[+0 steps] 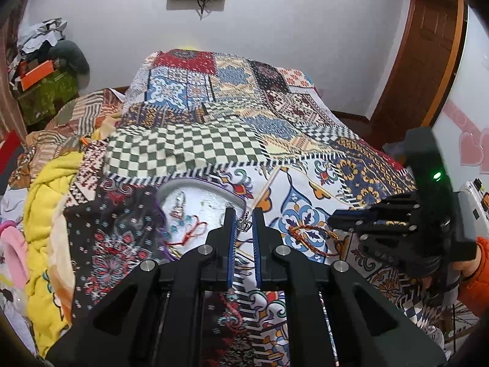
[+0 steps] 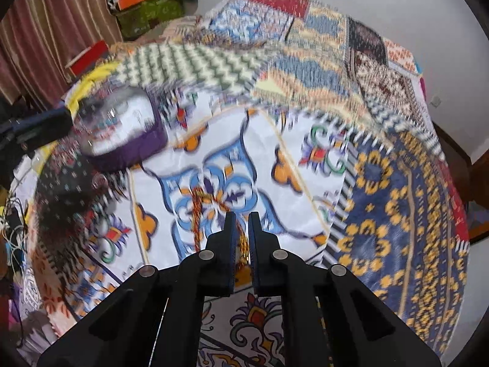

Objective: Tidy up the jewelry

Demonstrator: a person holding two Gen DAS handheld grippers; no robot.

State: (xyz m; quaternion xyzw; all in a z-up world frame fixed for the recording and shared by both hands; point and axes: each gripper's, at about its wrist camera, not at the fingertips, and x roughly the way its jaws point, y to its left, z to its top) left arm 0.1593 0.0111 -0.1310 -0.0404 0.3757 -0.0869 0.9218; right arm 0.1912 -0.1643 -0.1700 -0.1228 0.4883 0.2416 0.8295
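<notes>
In the left wrist view my left gripper (image 1: 243, 218) is shut on a small silver crown pendant (image 1: 243, 225), held just off the near right rim of a round white jewelry tray (image 1: 214, 183) with a purple wall. In the tray lie silver earrings (image 1: 179, 205), blue beads and a red cord (image 1: 195, 229). My right gripper (image 2: 242, 218) is shut on a red and gold braided cord (image 2: 197, 205) that trails over the bedspread. In the left wrist view that cord (image 1: 308, 229) runs to the right gripper (image 1: 332, 221). The right wrist view is motion-blurred; it shows the tray (image 2: 131, 153) at far left.
A patchwork bedspread (image 1: 214, 128) covers the whole bed. A yellow blanket (image 1: 45, 214) and pink fabric (image 1: 15, 253) pile up at the left. Boxes and clutter (image 1: 39, 73) stand at the back left, a wooden door (image 1: 428, 55) at the right. An orange sleeve (image 1: 476, 275) holds the right gripper.
</notes>
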